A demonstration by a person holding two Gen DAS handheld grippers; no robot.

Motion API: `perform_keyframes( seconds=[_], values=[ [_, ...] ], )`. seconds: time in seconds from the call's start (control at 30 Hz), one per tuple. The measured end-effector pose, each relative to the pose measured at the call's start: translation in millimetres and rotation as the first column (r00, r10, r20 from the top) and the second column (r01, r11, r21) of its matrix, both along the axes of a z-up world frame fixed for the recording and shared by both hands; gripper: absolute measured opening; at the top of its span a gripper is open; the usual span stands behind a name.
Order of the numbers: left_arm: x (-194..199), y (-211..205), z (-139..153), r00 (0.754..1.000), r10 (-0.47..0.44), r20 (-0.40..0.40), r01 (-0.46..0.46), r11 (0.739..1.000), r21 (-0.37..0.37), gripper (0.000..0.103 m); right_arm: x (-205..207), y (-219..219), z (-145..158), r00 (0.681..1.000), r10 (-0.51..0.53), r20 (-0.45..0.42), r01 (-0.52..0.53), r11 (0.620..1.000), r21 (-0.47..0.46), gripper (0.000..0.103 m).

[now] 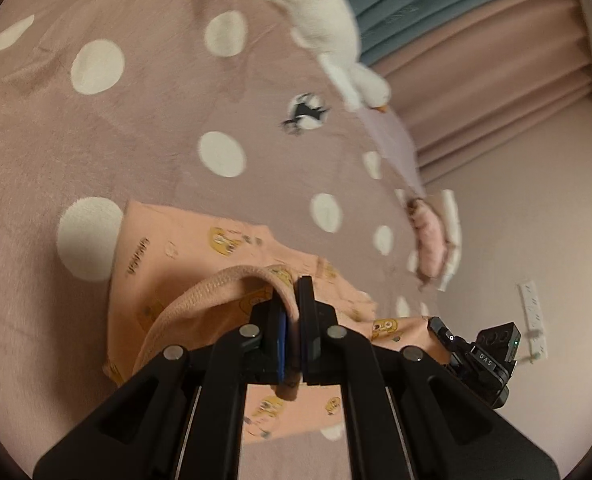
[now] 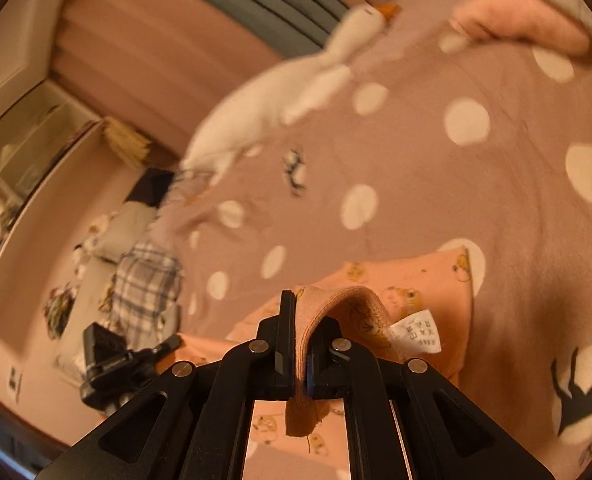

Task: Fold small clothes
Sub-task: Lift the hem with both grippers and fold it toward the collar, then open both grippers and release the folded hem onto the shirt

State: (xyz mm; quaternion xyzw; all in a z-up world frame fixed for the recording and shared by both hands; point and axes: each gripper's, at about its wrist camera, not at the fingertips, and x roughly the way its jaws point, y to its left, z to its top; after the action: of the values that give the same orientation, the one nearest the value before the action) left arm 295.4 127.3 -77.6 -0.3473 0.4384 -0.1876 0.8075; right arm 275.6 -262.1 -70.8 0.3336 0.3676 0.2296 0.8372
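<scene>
A small peach garment (image 1: 199,248) printed with yellow cartoon figures lies on a mauve bedspread (image 1: 95,152) with white dots. My left gripper (image 1: 291,292) is shut on its ribbed waistband, which loops up to the left of the jaws. The other gripper shows at the lower right in the left wrist view, black with a small light (image 1: 484,356). In the right wrist view my right gripper (image 2: 302,308) is shut on the same ribbed band of the garment (image 2: 428,280), and a white care label (image 2: 418,332) hangs just right of the jaws. The cloth's far part lies flat on the bed.
A white plush goose (image 1: 328,28) lies across the far part of the bed; it also shows in the right wrist view as a goose (image 2: 271,96). A pink folded cloth (image 1: 430,240) sits near the bed's edge. A plaid cloth (image 2: 143,284) hangs off the bed; curtains (image 1: 496,80) stand behind.
</scene>
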Motion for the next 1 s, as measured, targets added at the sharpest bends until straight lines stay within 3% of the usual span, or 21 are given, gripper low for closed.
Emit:
perform_keyframes(
  seconds=[0.1, 0.3, 0.5, 0.63, 0.67, 0.73, 0.8, 0.9, 1.0],
  values=[
    [21, 1, -19, 0.997, 0.034, -0.063, -0.031, 0.998, 0.053, 0.004, 25, -4, -27, 0.993, -0.019, -0.115, 0.021, 1.000, 0.008, 0.006],
    [52, 13, -56, 0.975, 0.128, -0.181, -0.117, 0.991, 0.070, 0.005, 61, -3, -54, 0.967, -0.022, -0.254, 0.022, 1.000, -0.005, 0.006],
    [75, 36, -74, 0.940, 0.195, -0.280, -0.188, 0.981, 0.051, 0.005, 83, -22, -80, 0.920, -0.052, -0.388, 0.096, 0.991, 0.095, 0.010],
    [82, 57, -60, 0.938, 0.245, -0.244, -0.239, 0.970, 0.054, 0.007, 78, -51, -84, 0.922, -0.113, -0.371, 0.204, 0.955, 0.216, 0.027],
    [83, 63, -56, 0.936, 0.267, -0.229, -0.257, 0.964, 0.073, 0.015, 75, -59, -83, 0.924, -0.133, -0.358, 0.225, 0.947, 0.230, 0.028],
    [81, 77, -48, 0.931, 0.304, -0.200, -0.289, 0.952, 0.100, 0.027, 66, -69, -74, 0.929, -0.174, -0.327, 0.238, 0.956, 0.169, 0.028],
    [78, 82, -41, 0.944, 0.283, -0.172, -0.260, 0.955, 0.142, 0.025, 58, -69, -66, 0.942, -0.164, -0.291, 0.204, 0.972, 0.114, 0.028],
    [66, 67, -27, 0.975, 0.197, -0.105, -0.163, 0.949, 0.271, 0.024, 42, -61, -50, 0.974, -0.090, -0.209, 0.099, 0.994, 0.035, 0.028],
    [46, 48, -15, 0.997, 0.075, -0.032, -0.063, 0.955, 0.289, 0.024, 20, -41, -32, 0.994, 0.036, -0.099, -0.041, 0.998, -0.049, 0.028]
  ],
)
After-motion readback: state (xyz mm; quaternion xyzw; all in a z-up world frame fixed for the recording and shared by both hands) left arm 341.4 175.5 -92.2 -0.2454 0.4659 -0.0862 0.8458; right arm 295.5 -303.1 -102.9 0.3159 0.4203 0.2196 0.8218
